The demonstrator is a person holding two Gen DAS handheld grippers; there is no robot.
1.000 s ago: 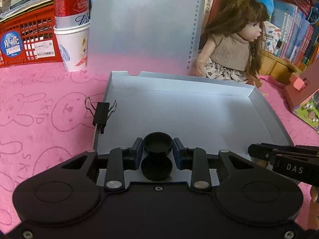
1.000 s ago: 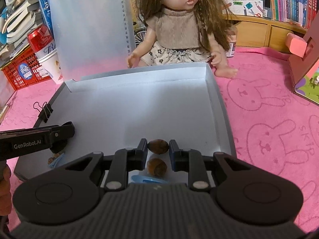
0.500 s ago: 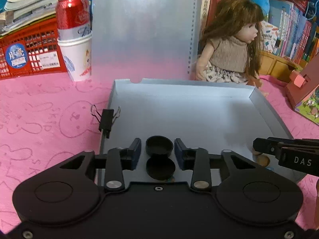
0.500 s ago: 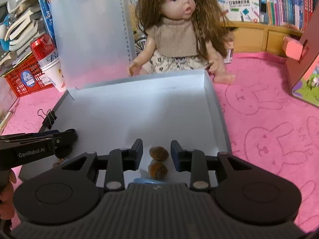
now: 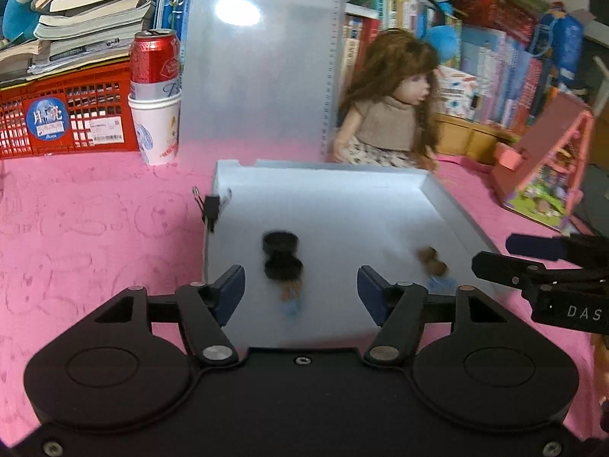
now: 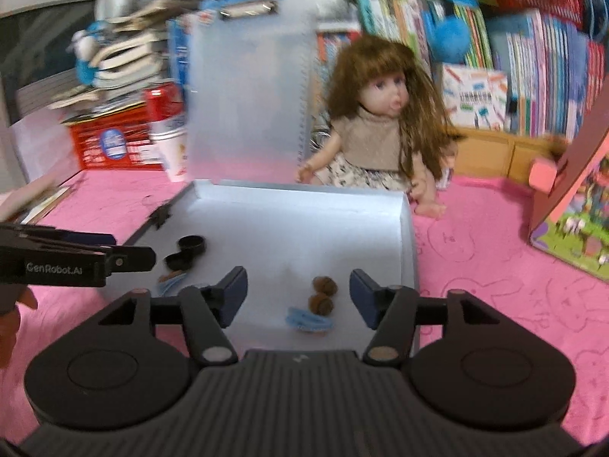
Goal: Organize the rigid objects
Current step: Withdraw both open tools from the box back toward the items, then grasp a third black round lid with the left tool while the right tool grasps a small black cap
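Note:
A grey open box (image 5: 437, 190) (image 6: 407, 228) lies on the pink cloth, its translucent lid standing up behind. Two black round caps (image 5: 279, 242) (image 6: 192, 244) lie in the box at its left. Two brown nuts (image 6: 323, 285) (image 5: 428, 255) lie at its right, with a blue clip (image 6: 308, 320) in front of them. A small brown and blue piece (image 5: 291, 299) (image 6: 171, 280) lies near the caps. My left gripper (image 5: 300, 289) is open and empty above the box's near edge. My right gripper (image 6: 298, 291) is open and empty, and also shows in the left wrist view (image 5: 533, 262).
A black binder clip (image 5: 212, 205) sits on the box's left wall. A doll (image 6: 380, 129) sits behind the box. A red can in a paper cup (image 5: 156, 99), a red crate (image 5: 64, 114), a toy house (image 6: 571, 198) and bookshelves ring the cloth.
Both grippers opened and pulled back and up. The black caps and the brown nuts now lie loose on the box floor, farther from the fingers.

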